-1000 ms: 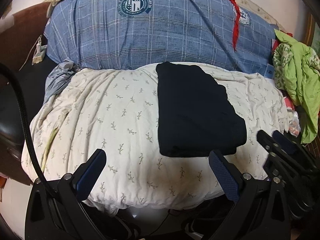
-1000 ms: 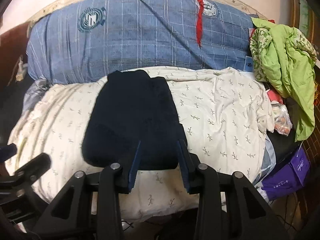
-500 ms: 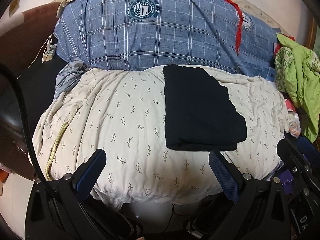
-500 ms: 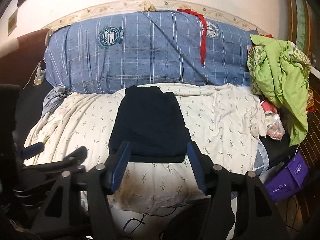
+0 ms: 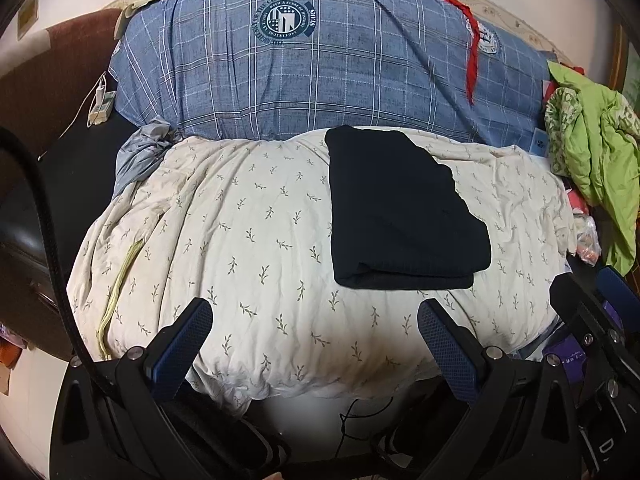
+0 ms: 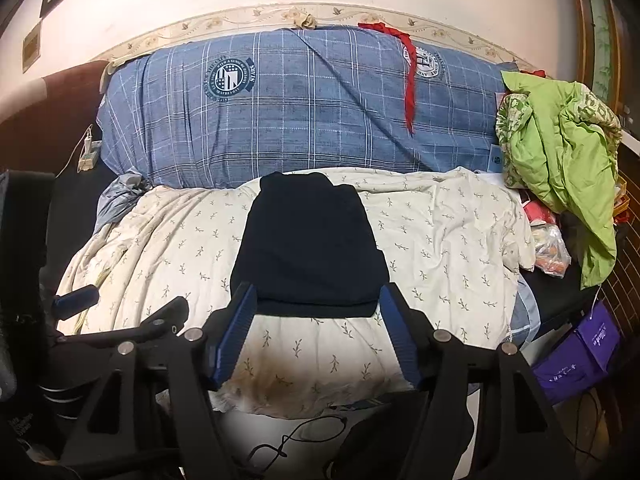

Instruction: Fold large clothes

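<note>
A dark navy garment (image 5: 400,208) lies folded into a neat rectangle on the cream leaf-print quilt (image 5: 248,240), right of its middle. My left gripper (image 5: 312,312) hangs open over the quilt's near edge, short of the garment, with nothing between its blue pads. In the right wrist view the same garment (image 6: 310,244) sits straight ahead. My right gripper (image 6: 318,294) is held back from the bed and its jaws are opening. They frame the garment's near edge in the picture but no cloth is between them. Each gripper shows at the other view's side.
A big blue plaid bolster (image 5: 340,68) with a red strip lies along the wall behind the quilt. Green clothes (image 6: 560,152) are heaped at the right, with a purple bag (image 6: 580,356) below. A charger (image 5: 100,108) lies at the left. Cables (image 6: 296,436) trail on the floor.
Both grippers have drawn back from the bed, so the garment looks farther away. The right gripper's jaws have spread wider. The folded garment has not moved.
</note>
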`<state>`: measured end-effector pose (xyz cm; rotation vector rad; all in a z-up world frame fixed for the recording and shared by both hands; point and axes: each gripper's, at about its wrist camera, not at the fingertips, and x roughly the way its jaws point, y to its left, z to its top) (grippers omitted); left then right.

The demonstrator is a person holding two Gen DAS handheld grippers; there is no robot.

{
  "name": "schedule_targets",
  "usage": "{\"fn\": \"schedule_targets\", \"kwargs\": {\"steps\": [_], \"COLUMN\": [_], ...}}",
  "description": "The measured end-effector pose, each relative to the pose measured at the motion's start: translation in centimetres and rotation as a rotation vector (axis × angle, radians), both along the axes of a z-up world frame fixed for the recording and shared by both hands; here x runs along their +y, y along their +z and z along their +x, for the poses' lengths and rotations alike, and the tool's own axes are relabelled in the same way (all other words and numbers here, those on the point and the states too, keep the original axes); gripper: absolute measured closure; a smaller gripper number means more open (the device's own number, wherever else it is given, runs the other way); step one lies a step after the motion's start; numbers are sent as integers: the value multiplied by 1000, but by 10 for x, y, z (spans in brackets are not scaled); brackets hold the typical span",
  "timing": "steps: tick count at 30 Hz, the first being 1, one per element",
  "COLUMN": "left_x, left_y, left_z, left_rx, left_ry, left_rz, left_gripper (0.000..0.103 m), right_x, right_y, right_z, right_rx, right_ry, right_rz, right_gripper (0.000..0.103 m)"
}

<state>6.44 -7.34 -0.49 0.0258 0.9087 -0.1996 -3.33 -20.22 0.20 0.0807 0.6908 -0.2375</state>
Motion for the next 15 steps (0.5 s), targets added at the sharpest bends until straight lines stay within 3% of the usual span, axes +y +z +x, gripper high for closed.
{"fn": "schedule_targets", "kwargs": {"steps": [15], "left_x": [-6], "left_y": [-1], "left_z": [-2], "left_rx": [3], "left_ry": [-34], "left_rz": [1], "left_gripper": [1], "right_x": [-10], "right_y": [-5], "right_z": [-4], "right_rx": [23], "right_ry": [-35], "right_rz": [9], "right_gripper": [35]}}
